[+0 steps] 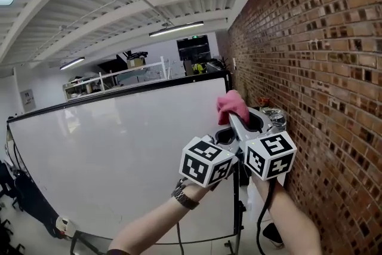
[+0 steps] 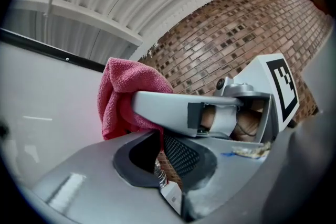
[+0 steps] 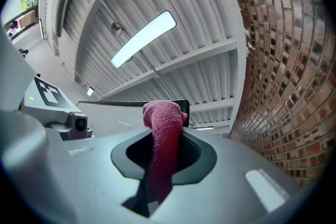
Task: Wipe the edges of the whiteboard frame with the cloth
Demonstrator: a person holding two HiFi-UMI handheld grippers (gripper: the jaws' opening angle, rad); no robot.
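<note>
1. At the upper right corner of the whiteboard (image 1: 119, 146), the head view shows both grippers raised together close to the black frame (image 1: 119, 94). The brick wall (image 1: 310, 68) is just to their right. The left forearm (image 1: 155, 224), with a wristwatch (image 1: 184, 195), and the right forearm (image 1: 286, 218) reach up from below, side by side. The left gripper (image 1: 225, 135) sits just beneath the right gripper (image 1: 233, 118). The pink cloth (image 1: 231, 104) is bunched at the right gripper's tip, its free end pointing up against the corner.

2. Beside the same corner, the left gripper view shows the left gripper (image 2: 157, 157) with its jaws drawn almost together, leaving only a narrow slit. The right gripper (image 2: 144, 107) lies level across it, and the cloth (image 2: 123, 92) hangs off that tip in front of the whiteboard (image 2: 42, 102). An edge of the cloth reaches the rim of the left gripper's hollow. Whether it is nipped there I cannot tell.

3. Below that corner, the right gripper view shows the right gripper (image 3: 163, 157) tilted upward and clamped on the cloth (image 3: 164, 128). The cloth runs as a long strip along the jaws. Its rolled end stands past the tips and covers part of the frame (image 3: 184, 107). The left gripper (image 3: 52, 107) is close by on the left.
</note>
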